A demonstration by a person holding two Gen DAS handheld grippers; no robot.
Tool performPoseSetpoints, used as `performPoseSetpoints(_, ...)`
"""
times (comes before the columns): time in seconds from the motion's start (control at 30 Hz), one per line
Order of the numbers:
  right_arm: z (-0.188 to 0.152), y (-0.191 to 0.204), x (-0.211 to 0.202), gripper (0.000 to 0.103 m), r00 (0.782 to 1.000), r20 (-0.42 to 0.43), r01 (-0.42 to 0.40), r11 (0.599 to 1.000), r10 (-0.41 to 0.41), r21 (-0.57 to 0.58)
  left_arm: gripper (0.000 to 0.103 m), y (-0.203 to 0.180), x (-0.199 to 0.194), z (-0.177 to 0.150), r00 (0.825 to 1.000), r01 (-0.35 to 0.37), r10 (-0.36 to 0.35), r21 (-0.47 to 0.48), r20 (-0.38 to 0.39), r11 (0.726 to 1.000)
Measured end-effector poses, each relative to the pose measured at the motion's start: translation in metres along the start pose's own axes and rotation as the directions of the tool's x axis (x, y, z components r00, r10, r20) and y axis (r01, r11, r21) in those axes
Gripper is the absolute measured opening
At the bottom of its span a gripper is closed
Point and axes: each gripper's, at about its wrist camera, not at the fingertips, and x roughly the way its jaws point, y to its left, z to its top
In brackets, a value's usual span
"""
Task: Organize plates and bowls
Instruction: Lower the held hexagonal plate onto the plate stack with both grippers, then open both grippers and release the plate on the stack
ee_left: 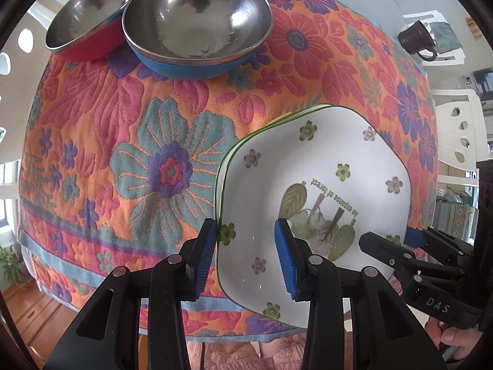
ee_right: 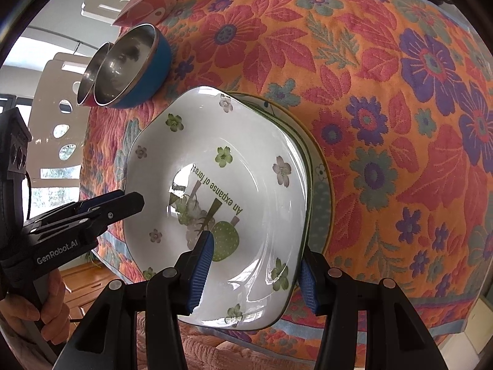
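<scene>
A white hexagonal plate with cactus art (ee_left: 320,185) (ee_right: 234,185) lies on top of other plates (ee_right: 320,182) near the table's front edge. My left gripper (ee_left: 246,256) is open, its jaws straddling the plate's left rim. My right gripper (ee_right: 252,265) is open around the plate's near-right rim; it also shows in the left wrist view (ee_left: 397,243). Two steel bowls sit at the back left, one blue outside (ee_left: 197,21) (ee_right: 132,64), one red outside (ee_left: 89,15) (ee_right: 89,77). A red patterned bowl (ee_right: 148,0) stands farther back.
A floral orange tablecloth (ee_left: 154,141) (ee_right: 385,123) covers the table. A dark mug (ee_left: 416,40) stands on a white surface beyond the table. White chairs (ee_left: 459,129) stand around it. The wooden floor (ee_left: 27,314) lies beyond the table's front edge.
</scene>
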Motion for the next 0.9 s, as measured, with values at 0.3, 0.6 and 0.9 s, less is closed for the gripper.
performPoseSetpoints(0.3, -0.006, -0.005, -0.009, 0.050, 0.999, 0.043, 0.008, 0.998, -0.011, 0.064, 0.036, 0.001, -0.002, -0.014, 1.000, 0.001, -0.001, 0.044, -0.001, 0.999)
performPoseSetpoints(0.6, -0.012, 0.002, -0.028, 0.051, 0.992, 0.121, 0.014, 0.995, -0.025, 0.097, 0.037, 0.029, -0.013, -0.020, 1.000, 0.002, -0.003, 0.024, 0.017, 1.000)
performPoseSetpoints(0.9, -0.006, 0.029, -0.048, 0.051, 0.984, 0.179, 0.001, 0.995, -0.019, 0.099, 0.037, 0.077, -0.031, -0.025, 0.999, -0.014, 0.016, -0.046, 0.045, 0.999)
